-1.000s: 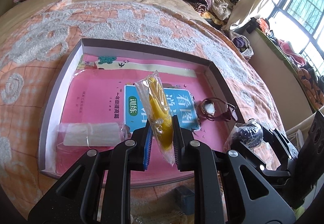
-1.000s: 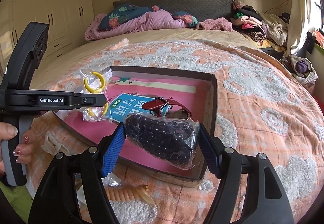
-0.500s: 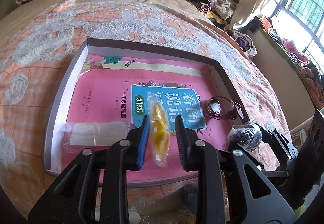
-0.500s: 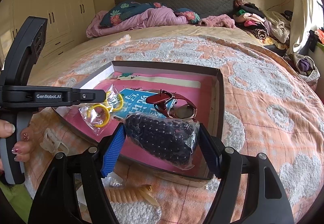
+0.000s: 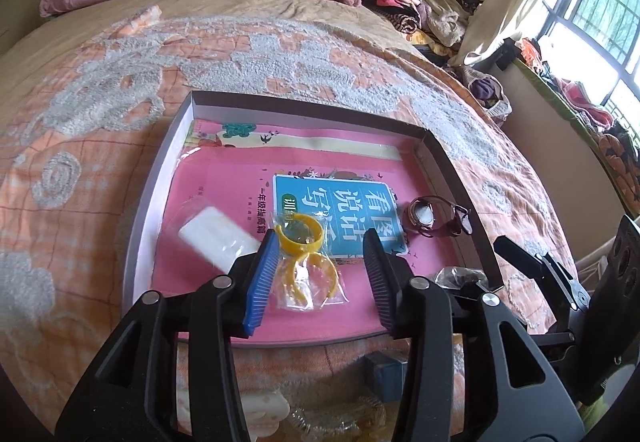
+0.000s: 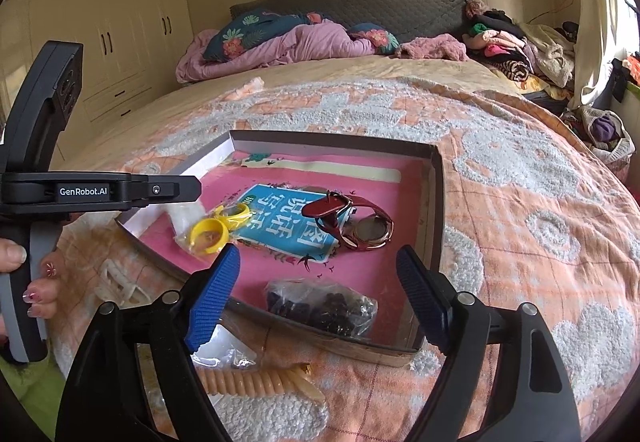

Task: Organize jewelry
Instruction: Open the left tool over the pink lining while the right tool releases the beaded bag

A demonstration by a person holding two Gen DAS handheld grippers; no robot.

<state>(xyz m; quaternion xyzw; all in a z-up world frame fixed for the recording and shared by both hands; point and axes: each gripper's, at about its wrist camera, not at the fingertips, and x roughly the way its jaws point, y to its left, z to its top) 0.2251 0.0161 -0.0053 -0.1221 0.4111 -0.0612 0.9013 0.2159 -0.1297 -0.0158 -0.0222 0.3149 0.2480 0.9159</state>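
Release is the step in hand: both sets of jaws are opening, the left gripper [image 5: 316,274] over the bagged yellow rings [image 5: 306,262], the right gripper [image 6: 320,294] over the bag of dark beads [image 6: 324,306], both lying free in the shallow box [image 6: 436,202]. Next, I judge, each hand backs off toward the loose pieces on the bedspread [image 6: 520,182] near the box.

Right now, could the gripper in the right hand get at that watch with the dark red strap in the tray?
Probably yes. The right gripper is empty, its jaws opening, and the watch lies uncovered in the tray just beyond it. Only the bag of dark beads sits between, low enough to pass over.

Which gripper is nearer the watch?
Right. The right gripper is just in front of the watch, above the bead bag; the left gripper is further left, over the yellow rings.
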